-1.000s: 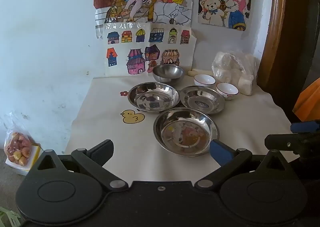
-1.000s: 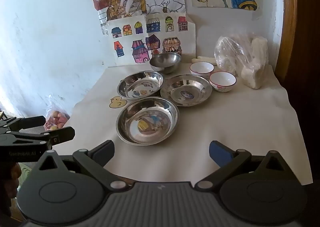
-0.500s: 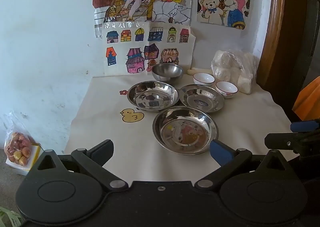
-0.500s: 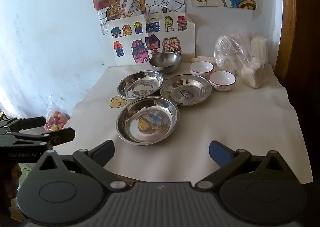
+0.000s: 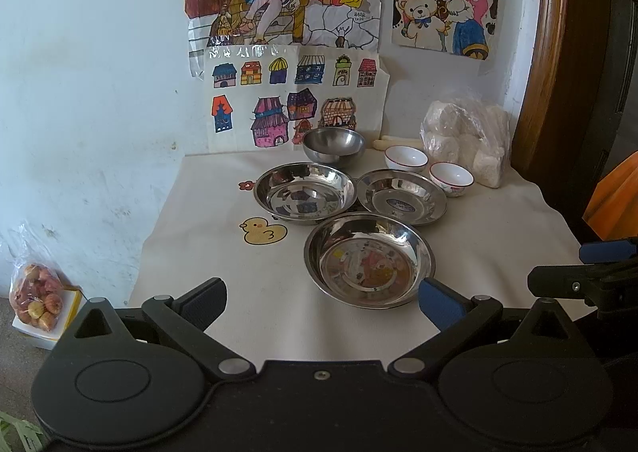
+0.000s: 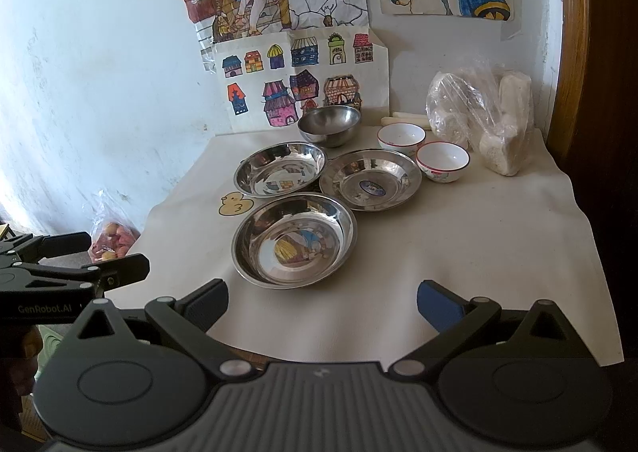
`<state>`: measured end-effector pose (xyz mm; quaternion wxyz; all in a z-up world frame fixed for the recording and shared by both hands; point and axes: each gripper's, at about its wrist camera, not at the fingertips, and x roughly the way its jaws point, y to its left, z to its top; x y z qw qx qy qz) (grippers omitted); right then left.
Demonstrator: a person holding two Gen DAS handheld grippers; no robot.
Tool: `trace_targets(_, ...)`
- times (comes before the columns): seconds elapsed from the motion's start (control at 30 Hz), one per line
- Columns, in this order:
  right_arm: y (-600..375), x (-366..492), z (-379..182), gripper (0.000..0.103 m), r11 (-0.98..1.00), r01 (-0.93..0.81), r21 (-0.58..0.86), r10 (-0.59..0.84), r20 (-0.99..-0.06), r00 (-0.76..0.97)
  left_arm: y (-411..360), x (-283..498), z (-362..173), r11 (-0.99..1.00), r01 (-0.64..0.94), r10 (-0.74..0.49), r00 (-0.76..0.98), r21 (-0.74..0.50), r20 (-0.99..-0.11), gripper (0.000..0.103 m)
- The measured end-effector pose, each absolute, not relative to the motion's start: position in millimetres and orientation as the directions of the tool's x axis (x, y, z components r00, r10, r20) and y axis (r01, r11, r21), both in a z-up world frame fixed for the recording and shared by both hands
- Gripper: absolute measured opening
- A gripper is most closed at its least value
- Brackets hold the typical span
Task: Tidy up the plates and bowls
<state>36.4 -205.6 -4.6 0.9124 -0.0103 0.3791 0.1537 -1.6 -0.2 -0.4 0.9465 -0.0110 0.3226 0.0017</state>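
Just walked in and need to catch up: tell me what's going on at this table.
A person holds two grippers at the near edge of the table, both open and empty: the left gripper and right gripper. Nothing is being handled. Three steel plates sit unstacked, the nearest steel plate just ahead. Behind them are a steel bowl and two white bowls.

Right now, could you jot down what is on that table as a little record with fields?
steel plates: three, nearest plate, left plate, right plate
steel bowl: one, at the back by the wall
white bowls: two, and, right of the plates
bag: clear plastic, far right
stacking: none, all lie apart
left gripper: open, empty
right gripper: open, empty
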Motion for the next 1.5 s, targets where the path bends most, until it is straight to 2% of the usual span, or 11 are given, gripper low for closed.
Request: trace_targets(1.5,-204.6,42.6,-1.7,0.103,0.953,-0.286,0.095,0.270,-0.693,0.668,1.5,-0.2,2.2,1.000,-0.008,-0.006,0.793,-0.020,-0.610,0.102)
